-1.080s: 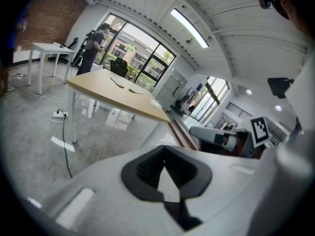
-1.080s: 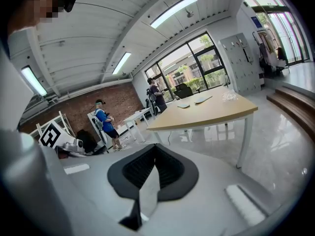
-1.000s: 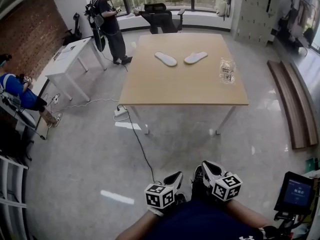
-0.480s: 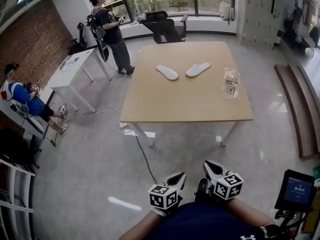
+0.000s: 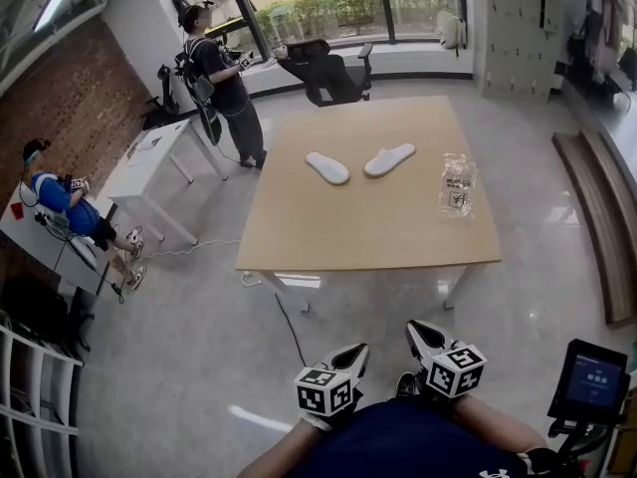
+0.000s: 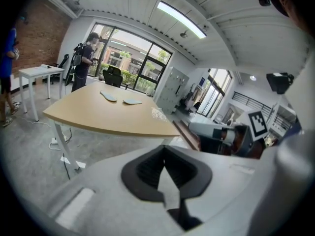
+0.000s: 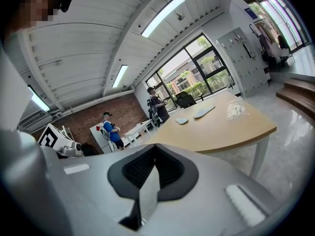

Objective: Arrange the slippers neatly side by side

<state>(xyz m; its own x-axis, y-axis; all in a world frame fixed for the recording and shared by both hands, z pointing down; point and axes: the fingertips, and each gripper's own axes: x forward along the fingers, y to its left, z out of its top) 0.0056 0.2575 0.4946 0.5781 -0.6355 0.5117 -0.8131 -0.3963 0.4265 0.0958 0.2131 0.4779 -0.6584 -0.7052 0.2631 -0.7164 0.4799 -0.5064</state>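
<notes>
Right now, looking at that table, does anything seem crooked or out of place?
Yes. On the table, the left slipper and the right slipper lie apart in a V, near ends close and far ends spread, not parallel. A crumpled clear plastic bag lies to their right. Nothing looks spilled or damaged.

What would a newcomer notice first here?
A left slipper and right slipper lie splayed in a V on the far half of the wooden table, a clear plastic bag right of them. The left gripper and right gripper, shut and empty, hang short of the table.
</notes>
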